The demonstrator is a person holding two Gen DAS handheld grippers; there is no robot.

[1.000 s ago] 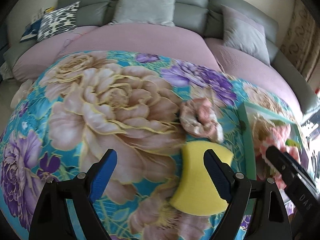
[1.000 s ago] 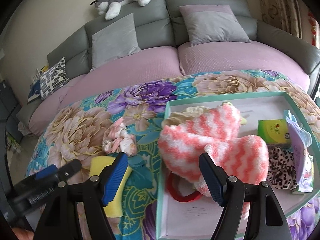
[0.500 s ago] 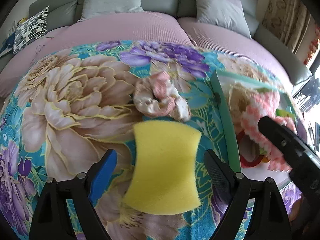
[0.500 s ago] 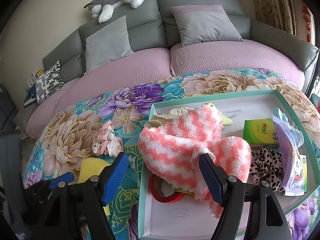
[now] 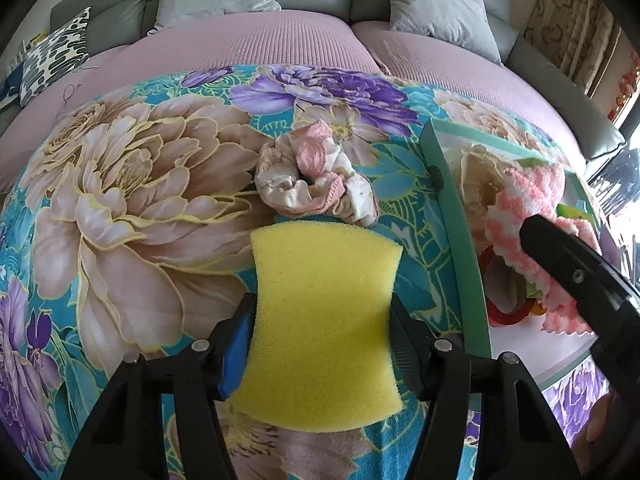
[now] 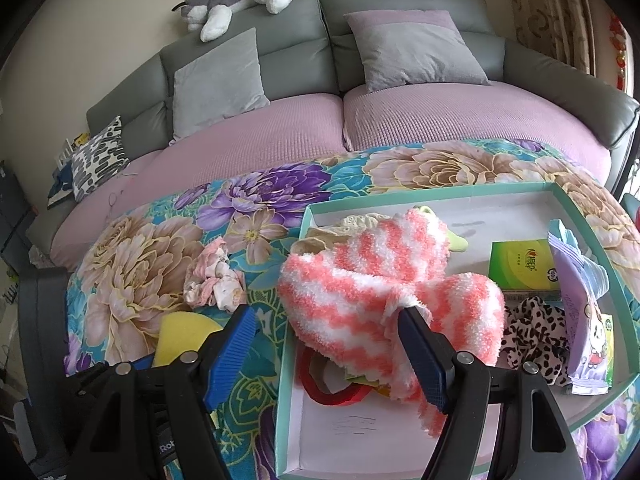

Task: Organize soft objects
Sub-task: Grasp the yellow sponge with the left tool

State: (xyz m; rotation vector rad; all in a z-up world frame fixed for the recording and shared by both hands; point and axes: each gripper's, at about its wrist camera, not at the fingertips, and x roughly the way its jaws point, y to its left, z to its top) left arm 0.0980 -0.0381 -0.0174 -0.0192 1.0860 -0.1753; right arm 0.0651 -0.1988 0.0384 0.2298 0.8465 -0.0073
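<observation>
- On the floral cloth (image 5: 120,208), our left gripper (image 5: 322,344) pinches the yellow sponge (image 5: 324,320), just left of the green box (image 6: 288,360).
- In the box we see pink-striped fuzzy socks (image 6: 360,280), a leopard scrunchie (image 6: 532,332), a green packet (image 6: 520,264) — and more.
- Our right gripper (image 6: 328,356) hangs spread, empty, over the box's near-left corner.

Red ring (image 6: 320,388) half hidden under pink-striped fuzzy socks (image 6: 384,300) in tray (image 6: 288,400); green box (image 6: 520,264) lettering unreadable; tray's near right corner cut off.
</observation>
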